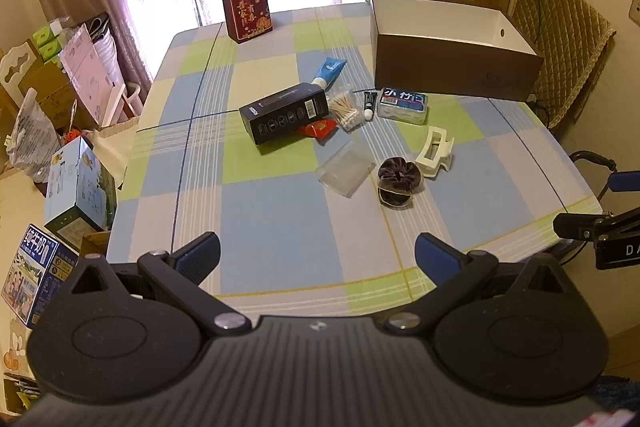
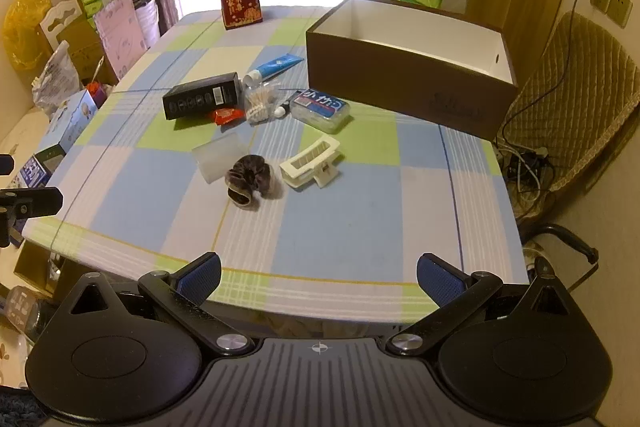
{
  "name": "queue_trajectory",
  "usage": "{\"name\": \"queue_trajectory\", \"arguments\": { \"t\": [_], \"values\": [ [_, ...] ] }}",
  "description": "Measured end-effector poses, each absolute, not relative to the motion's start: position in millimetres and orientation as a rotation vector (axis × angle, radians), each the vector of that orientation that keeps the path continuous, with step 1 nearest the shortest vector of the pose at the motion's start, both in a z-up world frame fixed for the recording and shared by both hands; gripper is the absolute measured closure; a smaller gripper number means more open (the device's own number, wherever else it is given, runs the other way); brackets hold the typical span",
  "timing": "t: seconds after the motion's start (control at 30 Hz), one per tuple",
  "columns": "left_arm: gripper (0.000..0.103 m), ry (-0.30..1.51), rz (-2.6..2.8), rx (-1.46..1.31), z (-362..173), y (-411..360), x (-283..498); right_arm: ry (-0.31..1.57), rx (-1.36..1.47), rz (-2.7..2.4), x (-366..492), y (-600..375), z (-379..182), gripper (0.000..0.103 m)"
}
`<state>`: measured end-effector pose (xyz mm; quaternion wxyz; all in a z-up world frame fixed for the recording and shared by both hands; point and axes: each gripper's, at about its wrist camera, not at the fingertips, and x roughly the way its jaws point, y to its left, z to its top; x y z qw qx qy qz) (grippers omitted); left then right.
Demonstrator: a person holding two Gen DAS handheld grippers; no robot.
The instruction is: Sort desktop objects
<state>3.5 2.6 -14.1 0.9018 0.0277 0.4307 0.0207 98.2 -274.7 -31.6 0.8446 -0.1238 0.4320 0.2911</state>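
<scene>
Both of my grippers hang above the near edge of a table covered in a blue, green and white checked cloth (image 1: 280, 219). The left gripper (image 1: 318, 259) has its blue-padded fingers spread wide with nothing between them; the right gripper (image 2: 319, 277) is the same, wide and empty.

The things to sort lie in a loose cluster around the middle of the table. A long black cardboard box with white icons (image 1: 285, 111) lies flat, its long axis running roughly parallel to the near edge. Touching its far right end, a blue tube with a white cap (image 1: 328, 69) points away toward the far edge. Just right of the box sit a clear pack of cotton swabs (image 1: 346, 109), a small red packet (image 1: 318, 128), a small black tube (image 1: 369, 103) and a blue-labelled clear plastic case (image 1: 403, 105).

Nearer me lie a frosted clear plastic box (image 1: 346, 167), a dark brown velvet scrunchie (image 1: 398, 181) and a cream plastic hair claw clip (image 1: 434, 151), its long axis angled toward the far right corner.

An open brown cardboard box with white inside walls (image 1: 452, 67) stands at the far right corner. A dark red gift bag with gold print (image 1: 247, 9) stands upright at the far edge.
</scene>
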Motion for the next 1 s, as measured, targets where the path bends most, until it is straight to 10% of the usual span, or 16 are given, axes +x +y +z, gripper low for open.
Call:
{"name": "queue_trajectory", "arguments": {
  "t": [1.0],
  "values": [
    [0.001,0.897,0.070,0.047,-13.9,-1.3,1.1,0.908,-0.265,0.622,96.0,-273.7,-33.5,0.002]
  ]
}}
